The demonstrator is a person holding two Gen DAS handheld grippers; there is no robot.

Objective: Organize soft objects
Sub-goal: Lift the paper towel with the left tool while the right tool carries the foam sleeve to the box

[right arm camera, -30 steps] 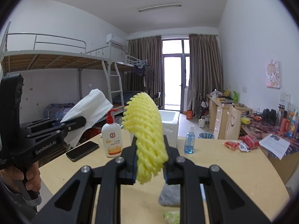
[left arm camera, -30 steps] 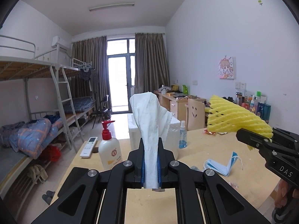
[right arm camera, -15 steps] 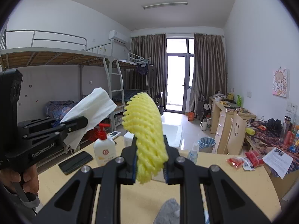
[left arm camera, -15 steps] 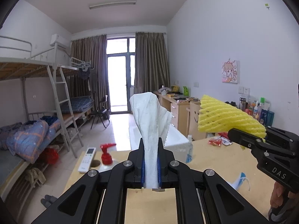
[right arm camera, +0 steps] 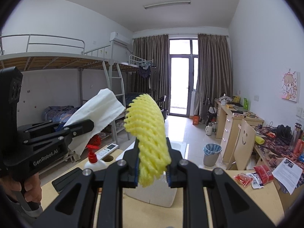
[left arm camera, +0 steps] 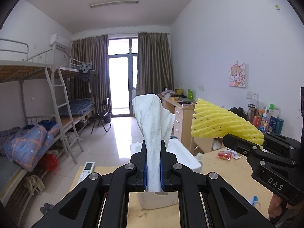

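Note:
My left gripper [left arm camera: 153,168] is shut on a white paper towel [left arm camera: 152,121] that stands up between its blue pads; in the right wrist view the same towel [right arm camera: 98,114] juts from the left gripper [right arm camera: 83,126]. My right gripper [right arm camera: 153,164] is shut on a yellow foam fruit net [right arm camera: 147,131]; in the left wrist view the net [left arm camera: 222,123] sticks out of the right gripper [left arm camera: 239,146] at the right. A white foam box [left arm camera: 182,155] sits on the wooden table [left arm camera: 228,171] just beyond both grippers, its near wall [right arm camera: 152,195] under the net.
A red-capped lotion bottle [right arm camera: 94,160], a remote [left arm camera: 86,172] and a black phone [right arm camera: 66,178] lie at the table's left. Red snack packets [right arm camera: 254,176] and a paper sit at the right, a blue mask [left arm camera: 255,204] near the right hand. Bunk beds stand beyond.
Both grippers have risen and moved forward over the table with their loads. The foam box now lies right under them, and the lotion bottle has dropped out of the left view.

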